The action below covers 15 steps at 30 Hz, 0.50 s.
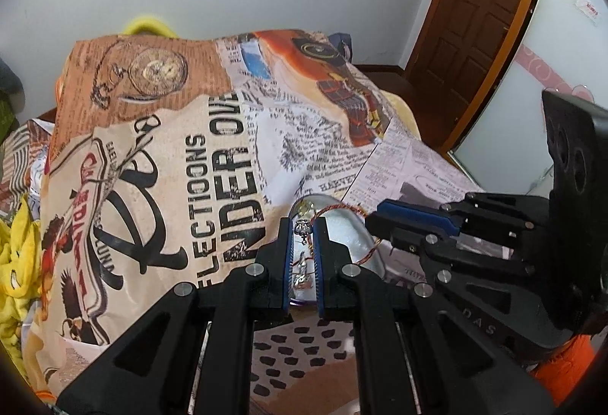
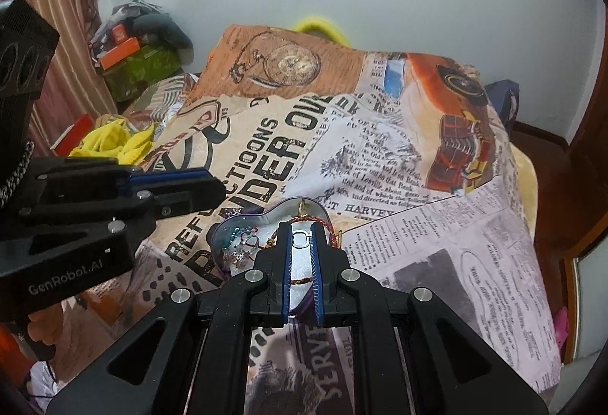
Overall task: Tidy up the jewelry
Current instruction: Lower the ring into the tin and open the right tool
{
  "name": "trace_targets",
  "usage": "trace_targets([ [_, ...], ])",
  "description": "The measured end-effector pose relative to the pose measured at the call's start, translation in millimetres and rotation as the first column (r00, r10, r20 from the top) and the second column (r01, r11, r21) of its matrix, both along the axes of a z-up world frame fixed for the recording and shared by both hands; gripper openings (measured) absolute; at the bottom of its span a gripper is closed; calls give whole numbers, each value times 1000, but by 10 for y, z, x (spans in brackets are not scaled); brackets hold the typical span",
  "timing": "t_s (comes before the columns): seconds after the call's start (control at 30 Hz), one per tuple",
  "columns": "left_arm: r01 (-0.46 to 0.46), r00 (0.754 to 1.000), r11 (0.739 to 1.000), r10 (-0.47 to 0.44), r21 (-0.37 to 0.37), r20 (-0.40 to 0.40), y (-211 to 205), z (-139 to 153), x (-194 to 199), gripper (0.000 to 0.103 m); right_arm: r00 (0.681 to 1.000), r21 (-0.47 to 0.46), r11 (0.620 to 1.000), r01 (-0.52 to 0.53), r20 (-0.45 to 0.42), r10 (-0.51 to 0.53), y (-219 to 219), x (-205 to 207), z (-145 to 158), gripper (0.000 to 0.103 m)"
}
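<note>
Bed draped in a newspaper-print blanket (image 2: 380,157), bearing at near centre a shallow heart-shaped metal tray (image 2: 243,225) holding a red-gold cord bracelet (image 1: 338,212) and small silver charms (image 1: 302,227): light, limp, snag-prone, best pinched at the cord. Left gripper (image 1: 304,255) and right gripper (image 2: 302,255) both narrowly parted over the tray; whether either has hold of anything cannot be told, their fingers hiding the tray's near contents.

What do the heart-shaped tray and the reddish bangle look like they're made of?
Heart-shaped tray: probably shiny metal, its wall and floor mirror the light. Reddish bangle: looks like twisted red-and-gold thread or wire on a hoop; the core is not visible.
</note>
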<state>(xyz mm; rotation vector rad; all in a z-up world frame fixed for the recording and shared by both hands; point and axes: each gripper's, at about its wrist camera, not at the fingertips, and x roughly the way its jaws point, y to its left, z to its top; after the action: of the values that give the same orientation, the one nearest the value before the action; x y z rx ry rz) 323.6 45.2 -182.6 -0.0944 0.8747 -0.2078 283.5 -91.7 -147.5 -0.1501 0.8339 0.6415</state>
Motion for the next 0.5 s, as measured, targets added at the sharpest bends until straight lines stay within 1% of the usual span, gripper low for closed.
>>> trace_targets([
  [0.27,6,999,1000,-6,3,-42,11,-165,20,8,999,-16,1000,-10,-50,10,67,84,-147,8],
  [0.5,6,999,1000,-6,-1,-54,23,-167,16,8,997,-30,999,-24,-71,22,103,97,-197,8],
])
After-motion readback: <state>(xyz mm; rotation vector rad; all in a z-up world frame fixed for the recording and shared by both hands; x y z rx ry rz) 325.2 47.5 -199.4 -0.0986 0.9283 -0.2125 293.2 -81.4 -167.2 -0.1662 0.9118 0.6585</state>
